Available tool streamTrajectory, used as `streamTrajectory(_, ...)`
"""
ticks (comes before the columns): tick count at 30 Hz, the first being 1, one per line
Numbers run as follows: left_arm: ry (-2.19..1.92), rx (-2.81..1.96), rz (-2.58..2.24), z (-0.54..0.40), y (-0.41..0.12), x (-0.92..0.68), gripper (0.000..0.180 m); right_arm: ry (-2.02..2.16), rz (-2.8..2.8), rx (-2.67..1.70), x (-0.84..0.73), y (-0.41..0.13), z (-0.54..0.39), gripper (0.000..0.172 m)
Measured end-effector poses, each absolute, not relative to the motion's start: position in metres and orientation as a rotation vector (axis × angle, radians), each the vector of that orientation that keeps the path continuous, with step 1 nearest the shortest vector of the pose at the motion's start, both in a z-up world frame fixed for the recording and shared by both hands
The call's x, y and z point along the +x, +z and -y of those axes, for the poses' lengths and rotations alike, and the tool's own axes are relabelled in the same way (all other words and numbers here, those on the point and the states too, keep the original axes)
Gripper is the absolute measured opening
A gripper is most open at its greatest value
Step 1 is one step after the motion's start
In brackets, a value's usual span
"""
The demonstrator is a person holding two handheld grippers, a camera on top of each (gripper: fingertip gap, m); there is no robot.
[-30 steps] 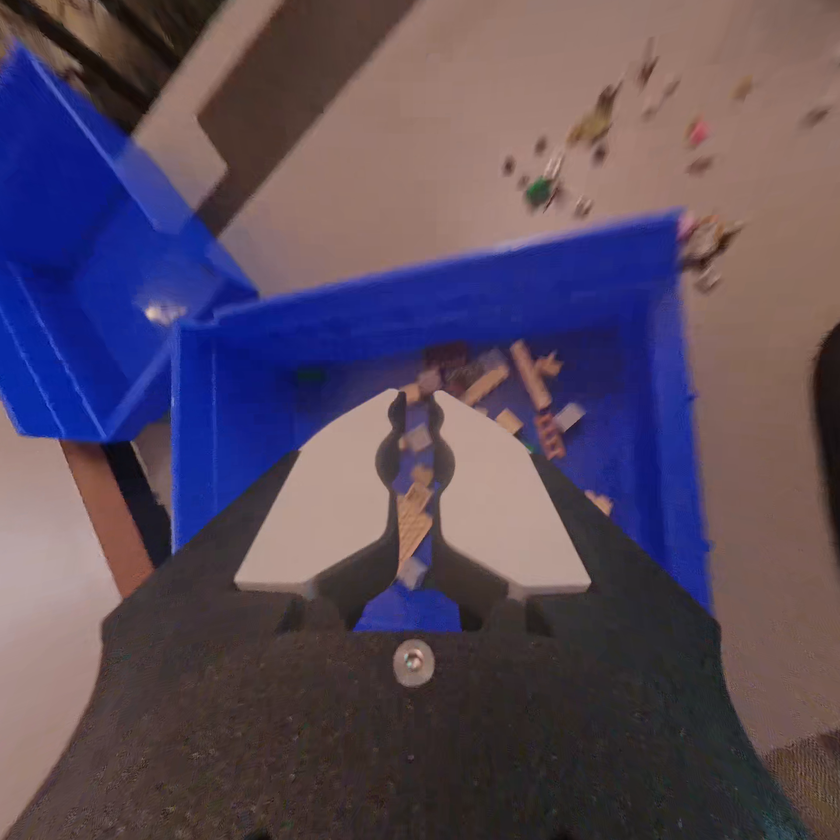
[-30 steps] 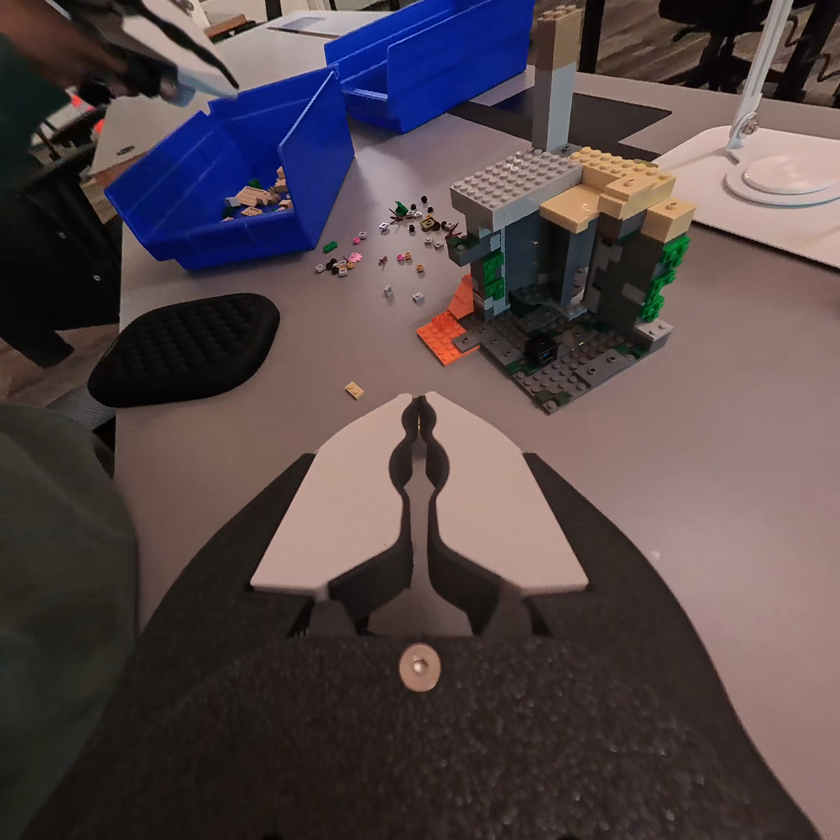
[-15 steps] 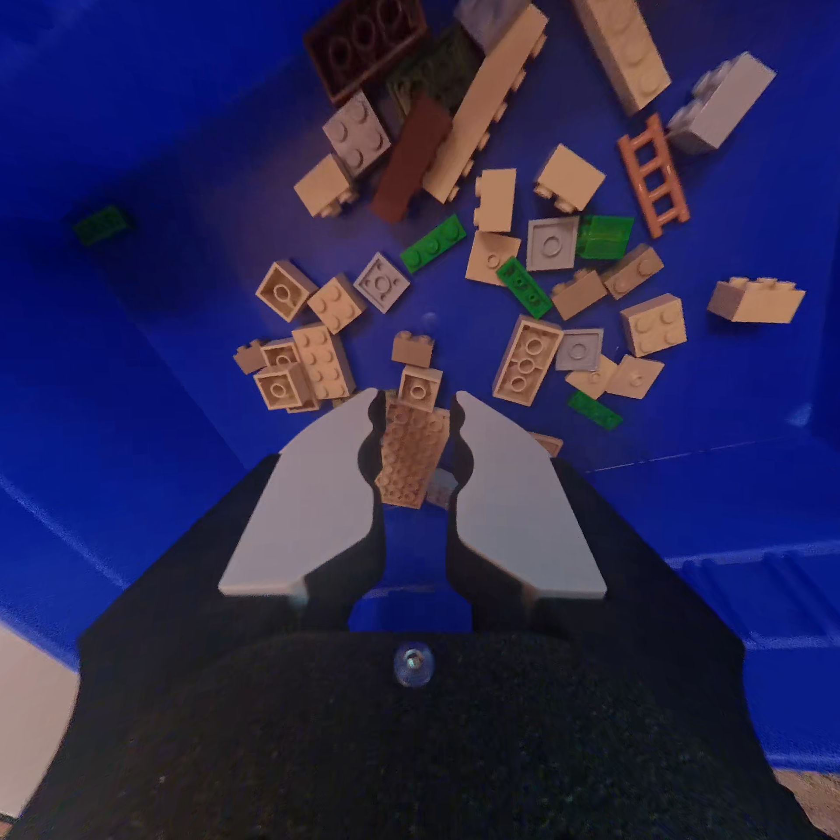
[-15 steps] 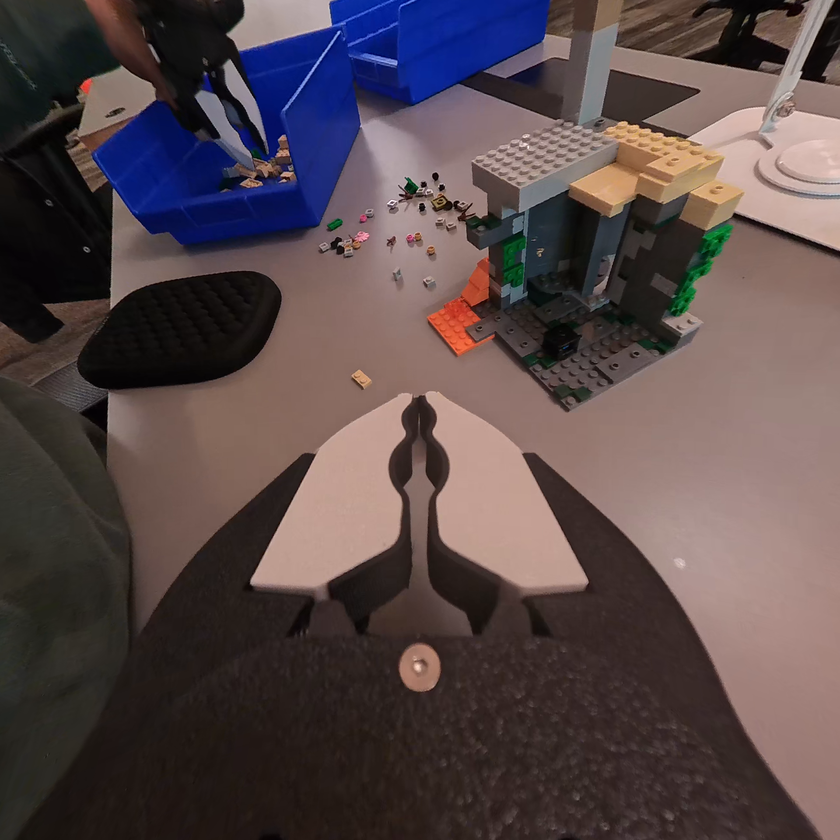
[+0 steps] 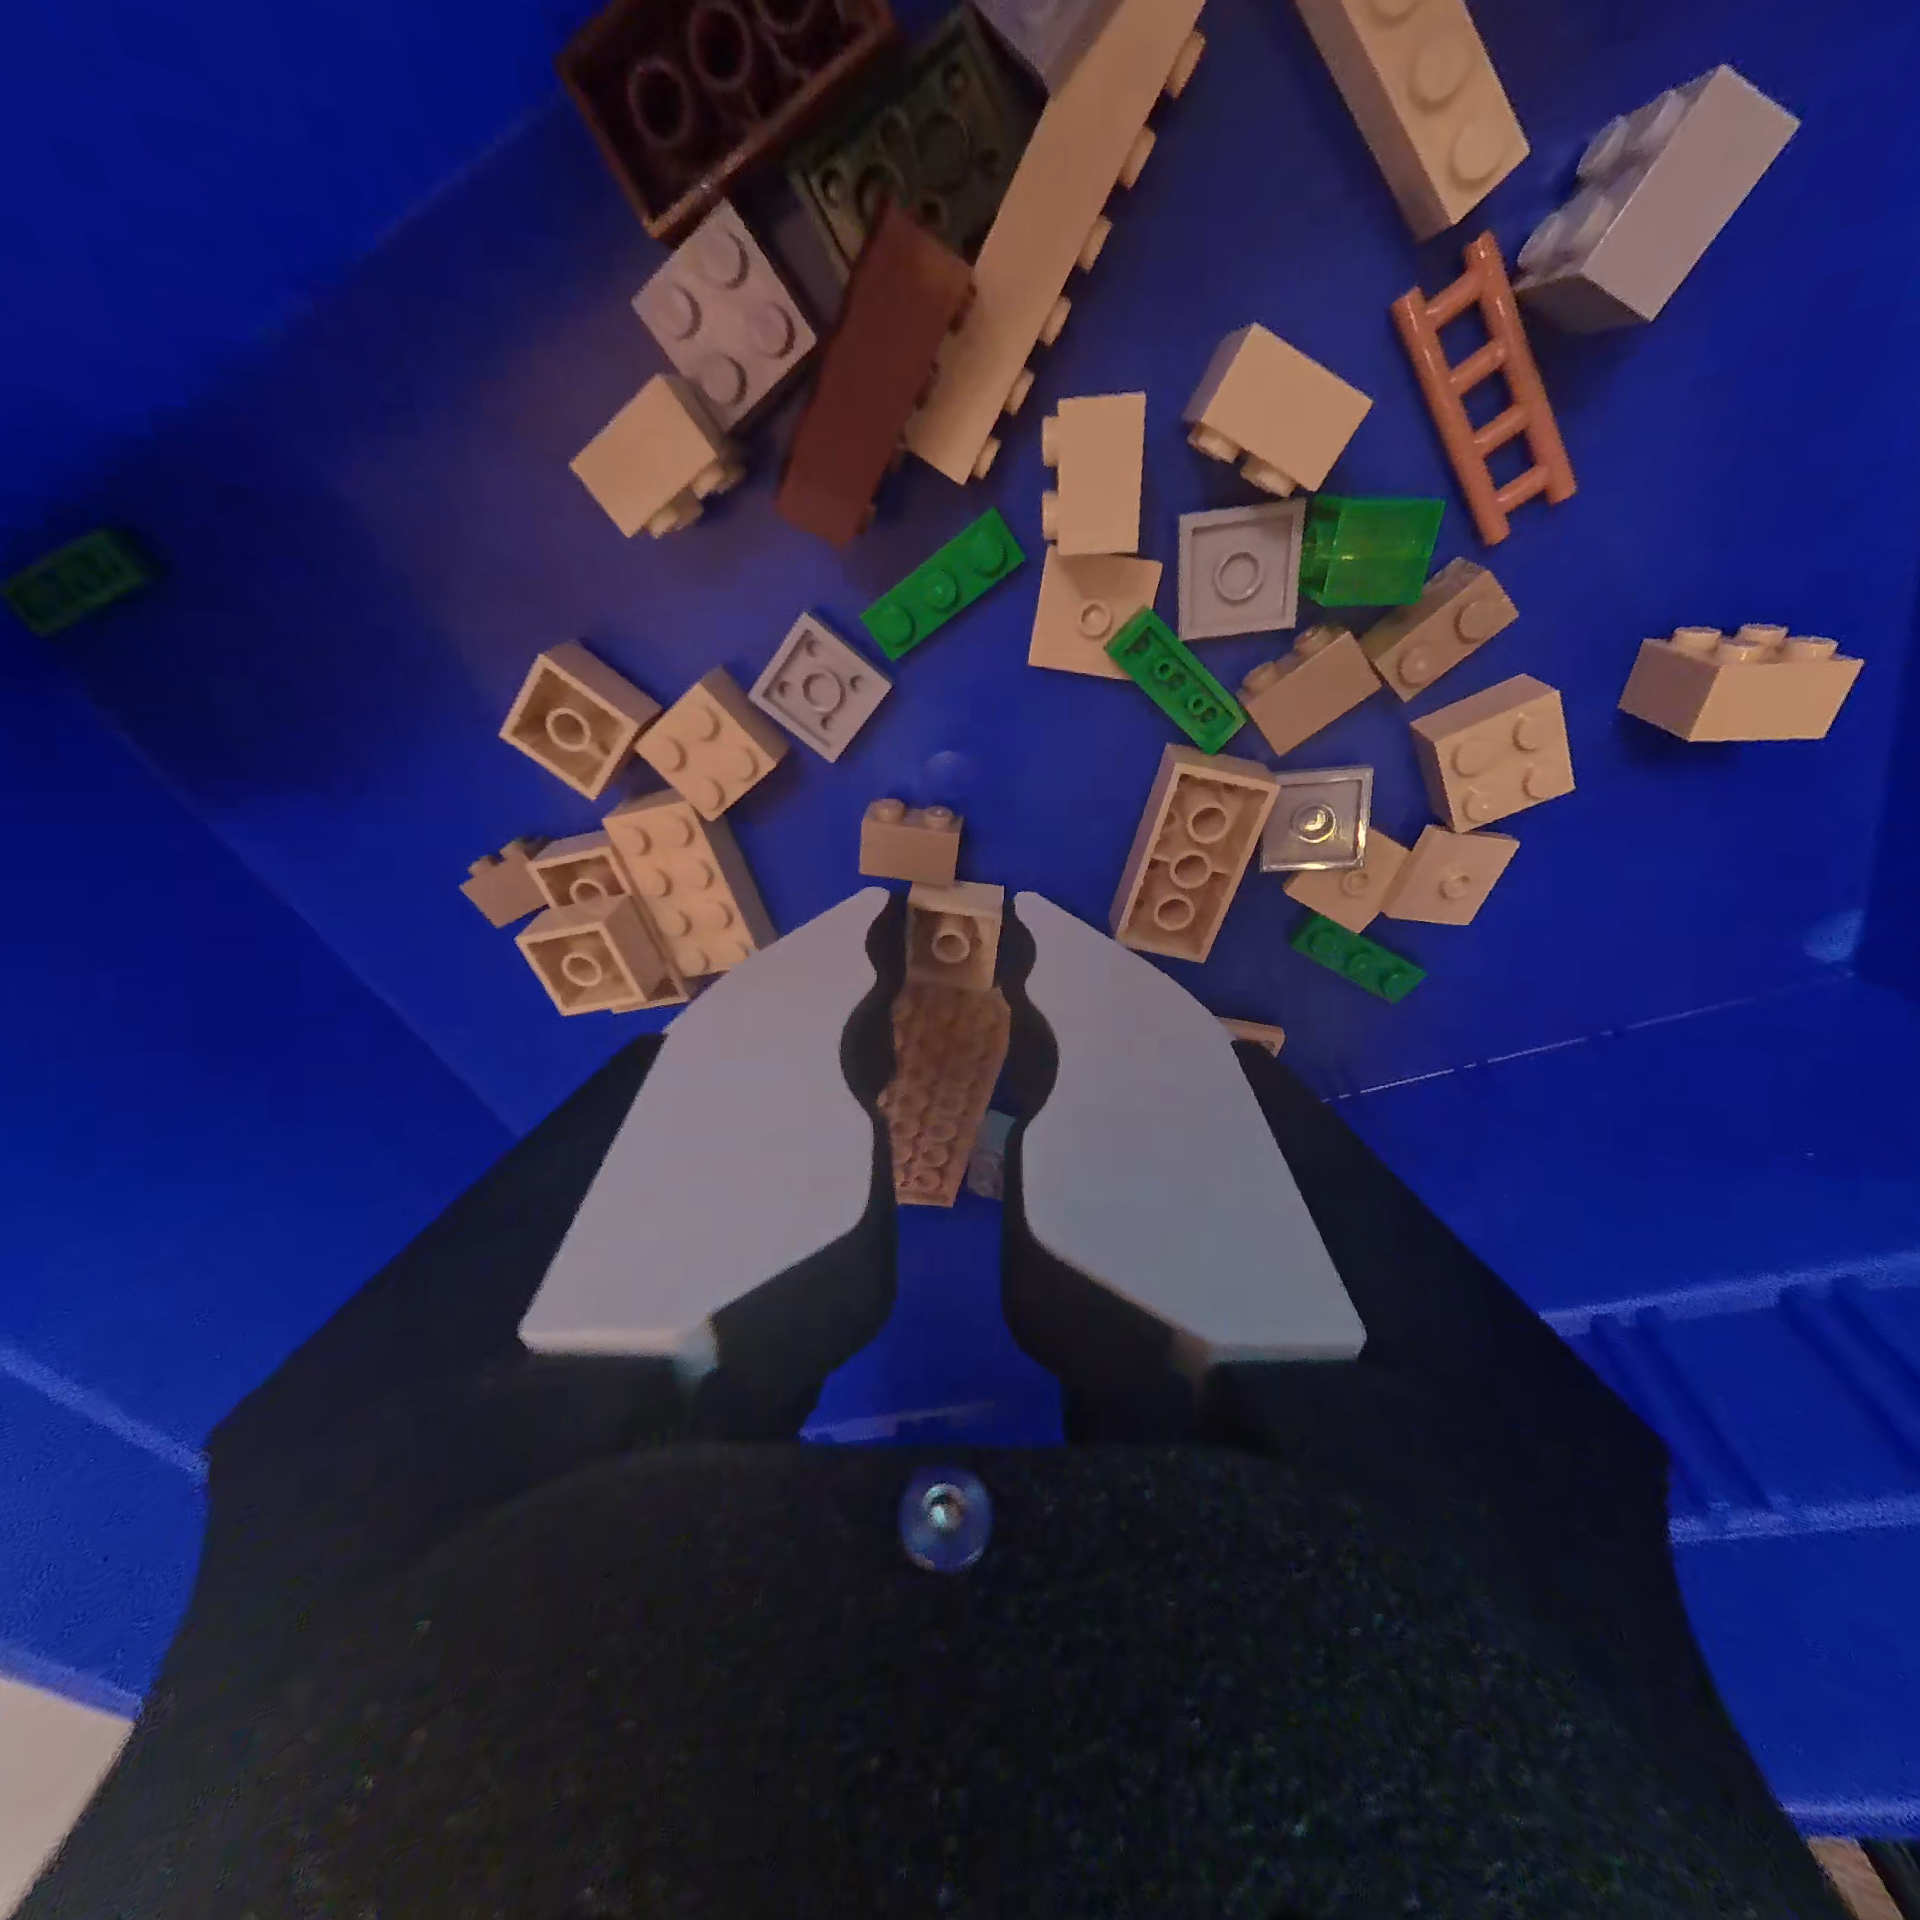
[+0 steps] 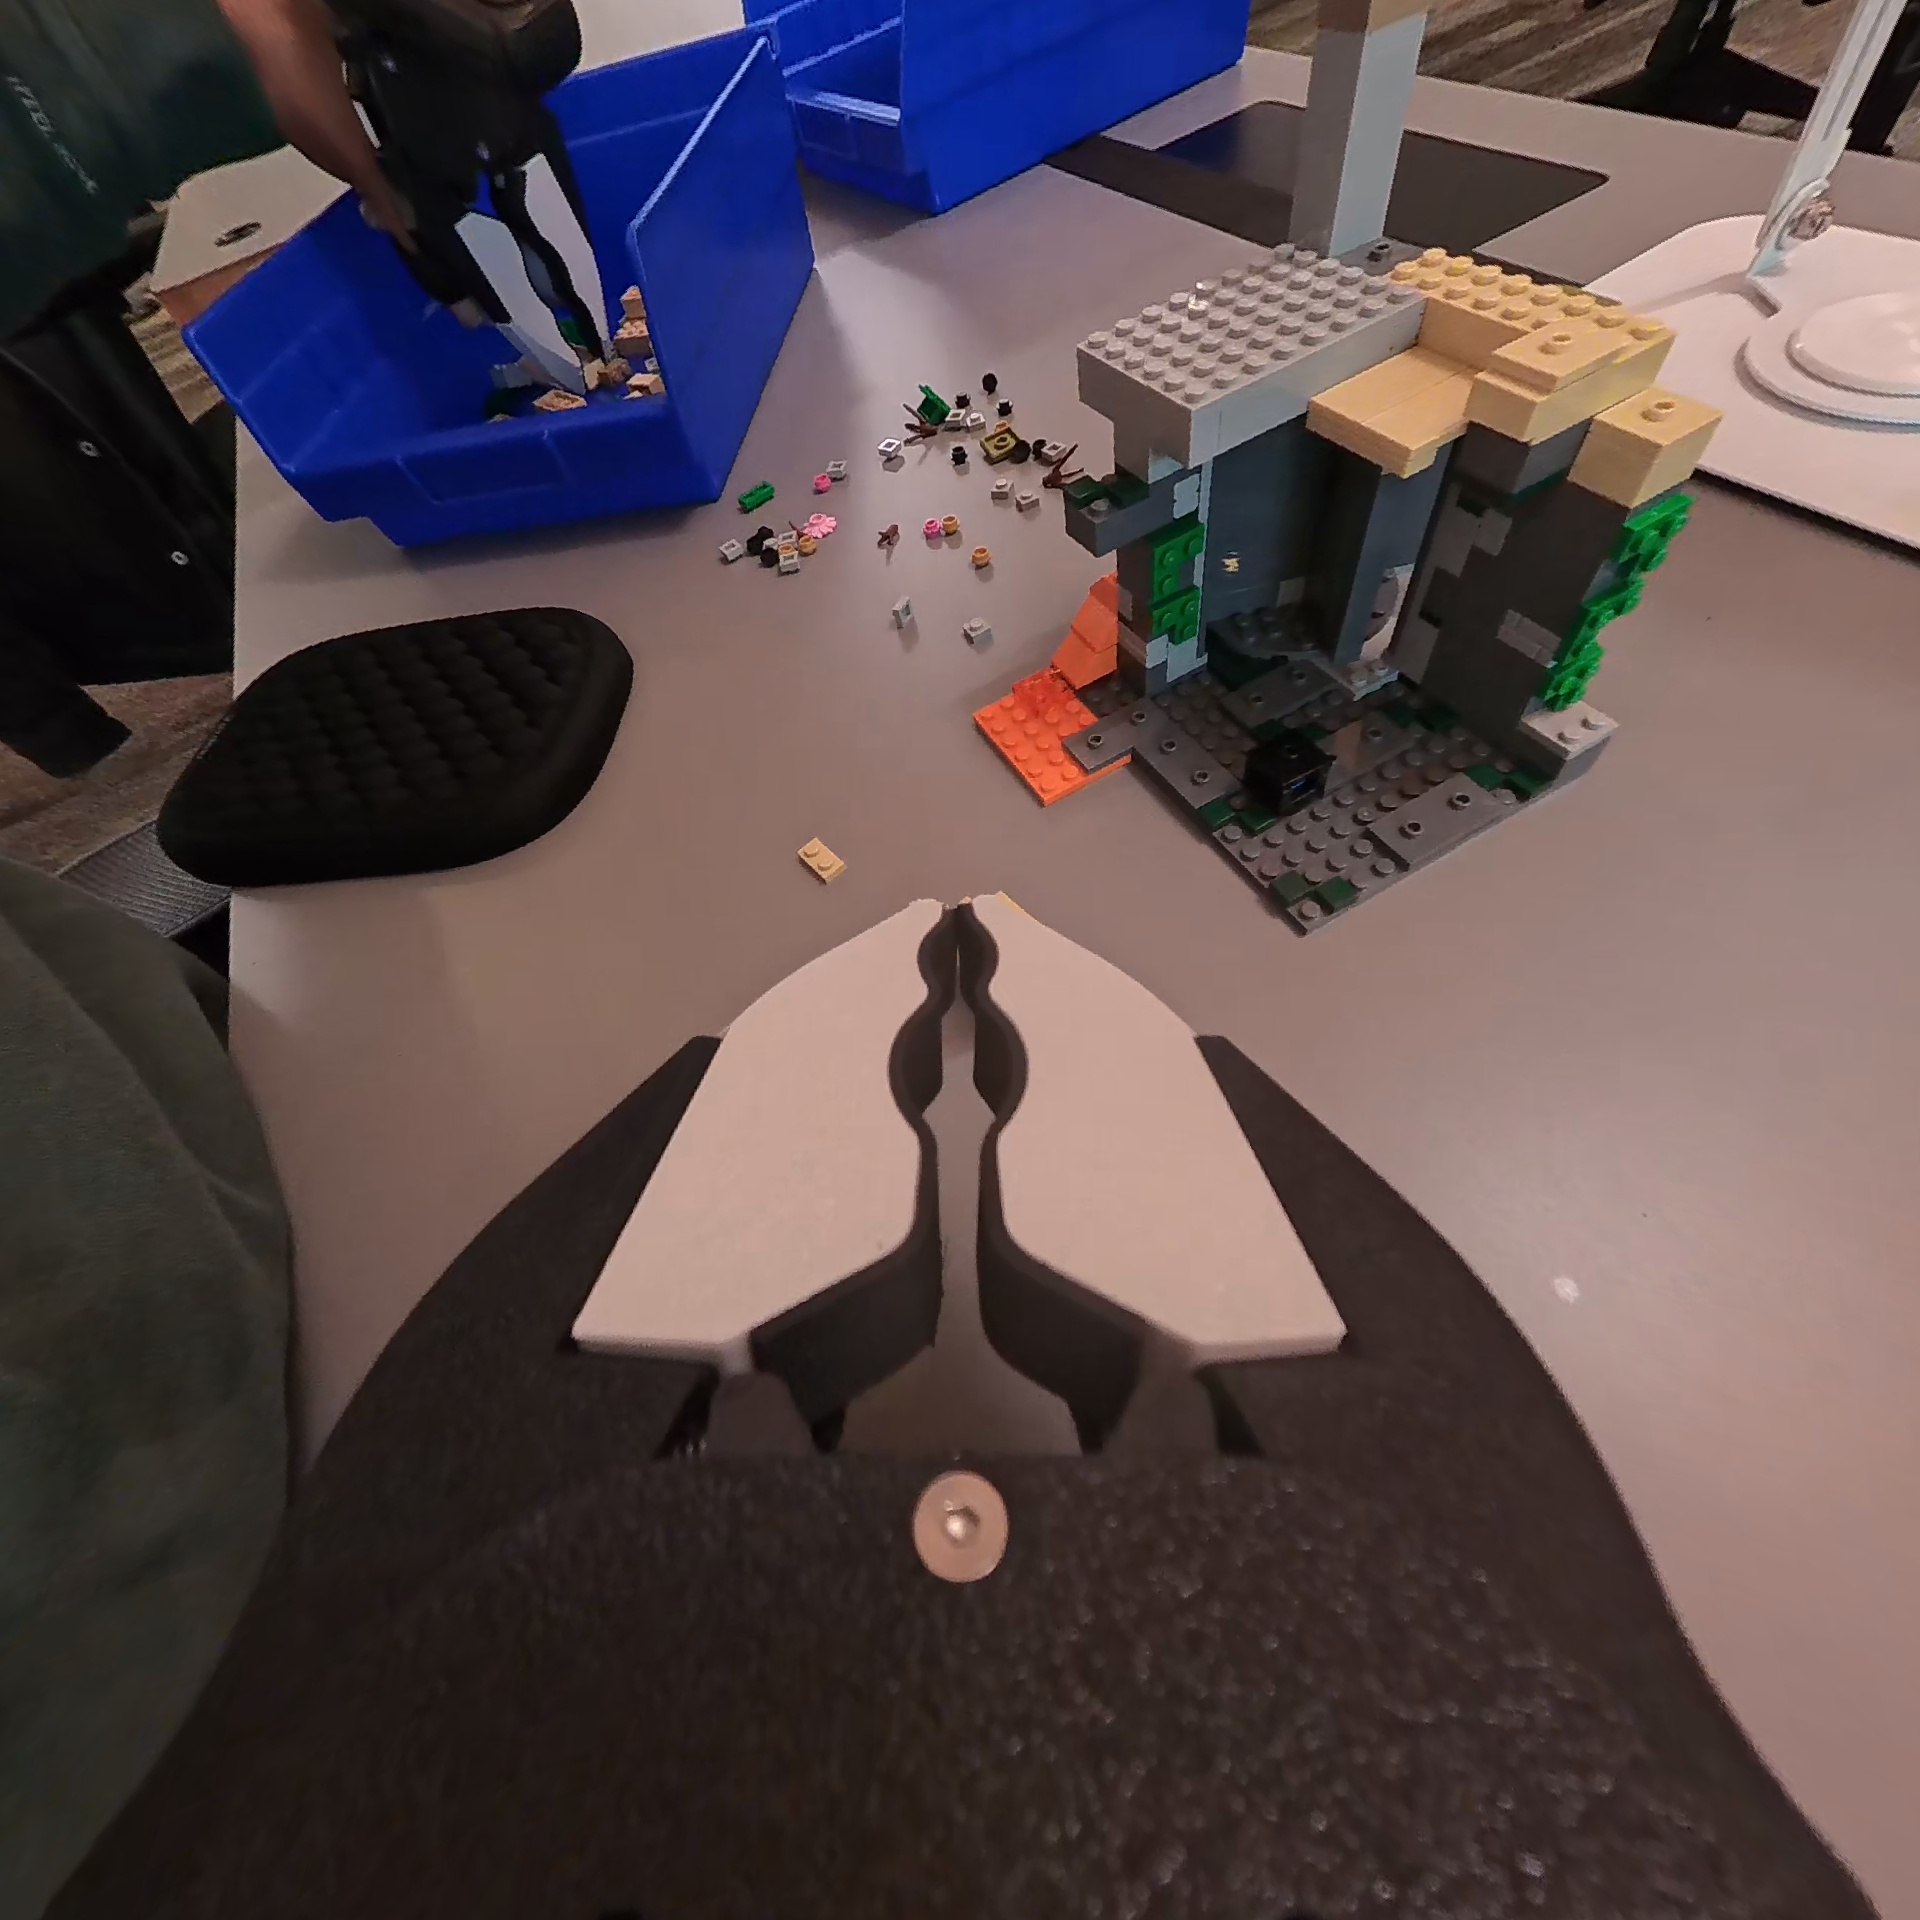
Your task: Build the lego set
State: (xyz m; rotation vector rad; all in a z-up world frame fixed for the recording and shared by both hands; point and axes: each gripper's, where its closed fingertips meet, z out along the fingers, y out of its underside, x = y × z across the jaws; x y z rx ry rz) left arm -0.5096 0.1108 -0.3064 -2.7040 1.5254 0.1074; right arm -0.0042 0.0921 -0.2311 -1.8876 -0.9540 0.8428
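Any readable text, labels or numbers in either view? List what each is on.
Sleeve: faint print, too blurred to read.
Bricks: nothing legible; stud marks are too small to tell.
Bin: no text visible.
Model: no text visible.

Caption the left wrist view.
Left gripper reaches into a blue plastic bin, fingertips flanking an upturned tan toy brick.
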Motion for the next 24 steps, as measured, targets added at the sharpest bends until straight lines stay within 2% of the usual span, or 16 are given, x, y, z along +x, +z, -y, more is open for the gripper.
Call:
streamTrajectory(6, 0.105, -2.686, -1.472, -0.114, -0.295, -0.509, 0.017, 0.844, 0.96, -1.887, -0.005, -0.232, -0.092, 0.0)
streamTrajectory(12, -0.044, -2.358, -1.297, -0.136, -0.23, -0.453, 0.017, 0.899, 0.964, -1.854, -0.008, -0.221, -0.086, 0.0)
streamTrajectory(18, -0.339, -1.822, -1.254, -0.12, -0.145, -0.31, 0.017, 1.18, 1.009, -1.713, -0.047, -0.185, -0.066, 0.005)
streamTrajectory(24, -0.58, -1.346, -1.198, -0.076, -0.095, -0.176, 0.017, 1.658, 0.941, -1.602, -0.095, -0.137, -0.044, 0.024)
